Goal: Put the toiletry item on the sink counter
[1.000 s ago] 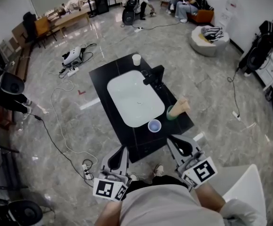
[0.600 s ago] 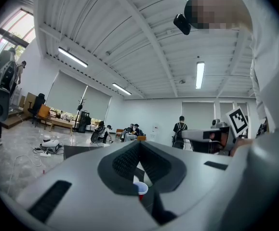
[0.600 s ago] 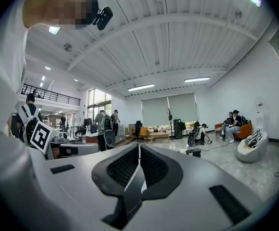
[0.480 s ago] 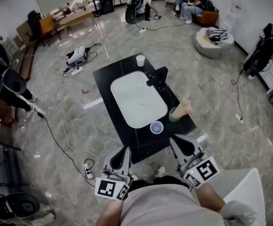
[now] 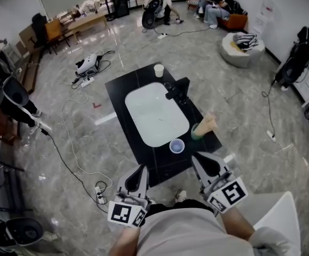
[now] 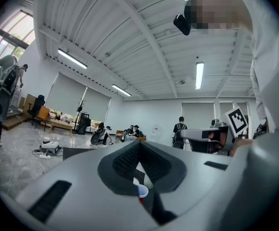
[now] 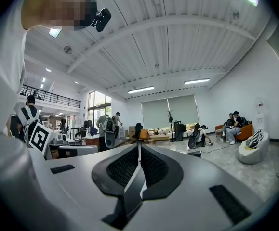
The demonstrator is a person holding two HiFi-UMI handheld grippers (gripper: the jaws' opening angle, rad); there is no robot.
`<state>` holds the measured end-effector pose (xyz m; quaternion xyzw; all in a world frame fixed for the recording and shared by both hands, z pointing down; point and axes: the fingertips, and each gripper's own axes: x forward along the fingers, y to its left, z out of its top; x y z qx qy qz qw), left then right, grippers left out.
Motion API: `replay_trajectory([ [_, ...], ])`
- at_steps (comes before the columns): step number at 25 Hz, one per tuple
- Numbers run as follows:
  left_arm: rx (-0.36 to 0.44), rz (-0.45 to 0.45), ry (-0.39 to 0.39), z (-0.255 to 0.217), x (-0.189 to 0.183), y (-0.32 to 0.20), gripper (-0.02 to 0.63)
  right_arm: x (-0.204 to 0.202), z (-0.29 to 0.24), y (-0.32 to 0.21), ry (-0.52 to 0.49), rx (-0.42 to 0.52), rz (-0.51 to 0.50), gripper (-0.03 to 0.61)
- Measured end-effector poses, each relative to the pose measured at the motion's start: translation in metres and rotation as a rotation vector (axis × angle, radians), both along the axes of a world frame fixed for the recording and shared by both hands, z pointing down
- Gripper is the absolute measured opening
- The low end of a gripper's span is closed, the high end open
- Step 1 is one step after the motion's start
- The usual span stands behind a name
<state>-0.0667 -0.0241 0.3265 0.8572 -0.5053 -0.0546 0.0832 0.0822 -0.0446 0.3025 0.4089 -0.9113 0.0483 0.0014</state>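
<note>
A black sink counter [image 5: 123, 87] with a white basin [image 5: 155, 112] stands on the floor ahead of me. At its near right corner a tan toiletry item [image 5: 208, 121] leans out of a green cup [image 5: 196, 131]. A small blue-rimmed cup [image 5: 176, 145] stands at the basin's near edge and shows through the left jaws as well [image 6: 142, 191]. My left gripper [image 5: 140, 168] and right gripper [image 5: 201, 159] hover side by side just short of the counter's near edge. Both are shut and hold nothing. They point level in the left gripper view [image 6: 139, 145] and the right gripper view [image 7: 139, 146].
A black faucet [image 5: 177, 90] sits on the counter's right side and a white cup [image 5: 158, 69] at its far end. Cables and a power strip [image 5: 98, 193] lie on the marble floor to the left. People, chairs and tables stand around the room's edges.
The head view has shifted a little, so the counter sits slightly further right and lower in the picture. Both grippers stay where they were, still shut.
</note>
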Motion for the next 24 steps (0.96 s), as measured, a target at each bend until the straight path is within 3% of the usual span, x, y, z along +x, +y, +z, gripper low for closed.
replay_trajectory([
  [24, -0.01, 0.015, -0.011, 0.0014, 0.0014, 0.0009, 0.003, -0.0038, 0.0081, -0.0007, 0.005, -0.021, -0.003, 0.043],
])
